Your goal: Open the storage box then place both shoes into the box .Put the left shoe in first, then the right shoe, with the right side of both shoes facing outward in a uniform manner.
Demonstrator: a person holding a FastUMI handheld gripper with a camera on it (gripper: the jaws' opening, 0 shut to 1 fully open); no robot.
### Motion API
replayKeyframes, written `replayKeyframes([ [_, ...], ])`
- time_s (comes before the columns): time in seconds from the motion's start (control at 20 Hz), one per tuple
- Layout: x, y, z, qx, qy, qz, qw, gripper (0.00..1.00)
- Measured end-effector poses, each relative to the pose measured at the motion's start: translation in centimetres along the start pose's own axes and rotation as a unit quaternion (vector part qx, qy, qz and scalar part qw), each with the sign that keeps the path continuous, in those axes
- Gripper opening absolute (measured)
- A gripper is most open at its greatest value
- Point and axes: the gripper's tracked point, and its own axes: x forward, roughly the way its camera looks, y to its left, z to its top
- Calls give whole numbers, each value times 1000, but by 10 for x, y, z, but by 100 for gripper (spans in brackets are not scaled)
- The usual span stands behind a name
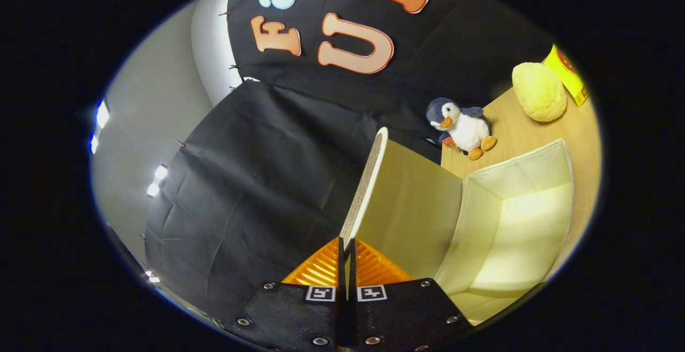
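Cream fabric storage box open on pale wooden tabletop, interior bare and roomy, thin lid flap raised edge-on straight ahead of the fingers. Gripper pressed together on lid's near edge, both fingers pinching it. Beyond the box, near its far rim but apart: small blue-and-white plush penguin, round yellow plush cushion, yellow carton behind cushion.

- No readable text on the yellow cardboard box standing behind the round yellow plush: its red printed mark is too small to make out.
- Two square black-and-white coded markers sit on the gripper, whose fingers pinch the pale lid; they carry no letters.
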Motion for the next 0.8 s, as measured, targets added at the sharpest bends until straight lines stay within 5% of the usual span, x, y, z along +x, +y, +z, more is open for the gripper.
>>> replayKeyframes([
  [0.4, 32, -34, -20, -52, 20, -90, 994, 11],
  [0.55, 18, -52, -16, -77, 15, -130, 988, 67],
  [0.65, 5, -63, -8, -87, 5, -153, 984, 93],
  [0.8, -22, -80, 8, -101, -24, -188, 977, 97],
])
